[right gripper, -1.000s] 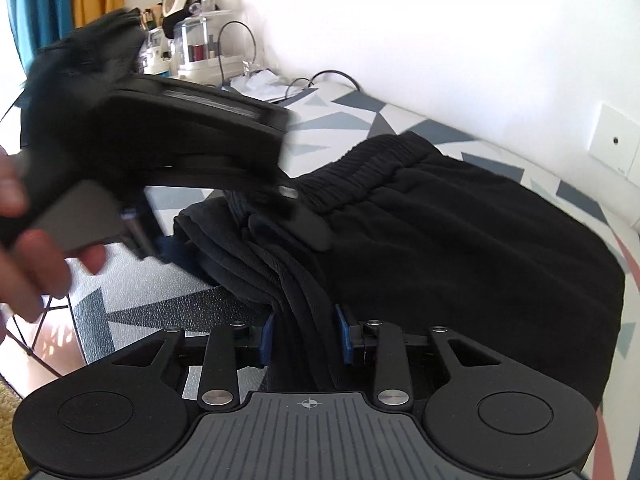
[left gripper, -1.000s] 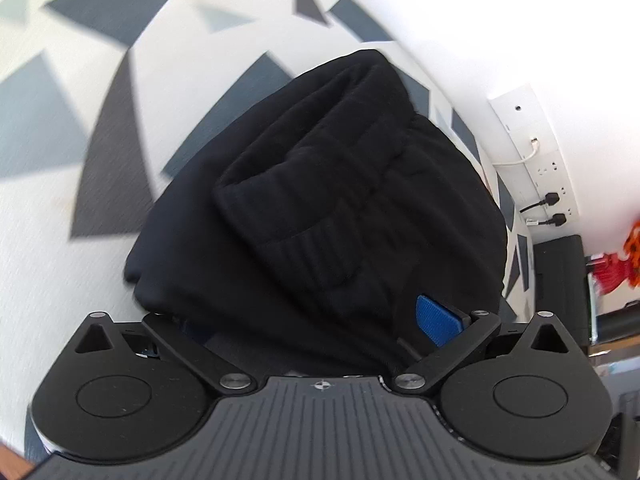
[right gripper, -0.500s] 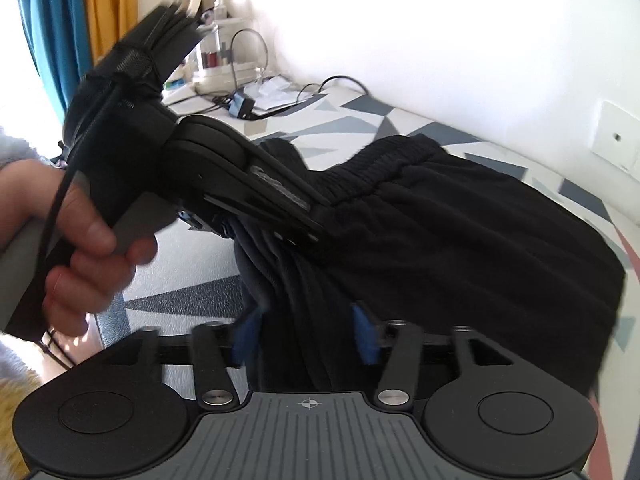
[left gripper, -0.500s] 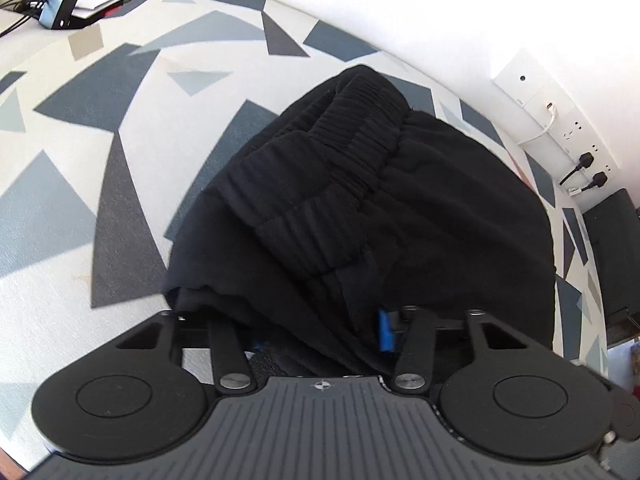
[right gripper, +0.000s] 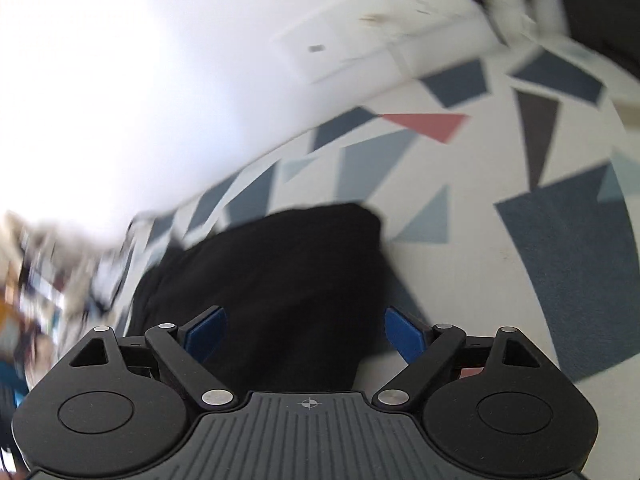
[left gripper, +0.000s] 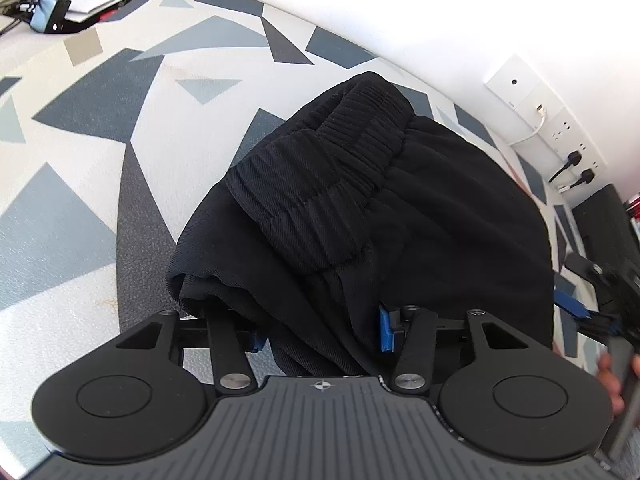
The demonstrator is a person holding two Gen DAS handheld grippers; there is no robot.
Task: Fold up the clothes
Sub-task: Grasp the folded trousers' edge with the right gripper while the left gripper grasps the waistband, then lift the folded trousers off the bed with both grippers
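A black garment (left gripper: 400, 220) with a ribbed elastic waistband lies folded on a white surface with grey and blue triangles (left gripper: 80, 200). My left gripper (left gripper: 320, 336) sits at its near edge, shut on a thick bunch of the cloth, and its jaws are easing open. In the right wrist view, which is blurred, the right gripper (right gripper: 304, 332) hangs over another part of the black garment (right gripper: 280, 280). Its jaws are opening, and cloth lies below and between the blue pads (right gripper: 402, 332) without being pinched. The right gripper (left gripper: 576, 308) also shows at the left view's right edge.
A white wall runs behind the surface, with a socket strip and plugs (left gripper: 568, 152). A charger and cables (left gripper: 48, 16) lie at the far left corner. A dark object (left gripper: 600, 216) stands past the right end. A person's hand (left gripper: 612, 376) holds the right gripper.
My left jaws, wide a second ago, have shut on a fold of the garment. The right gripper let go of its fold, rolled, and swung away toward the garment's other end.
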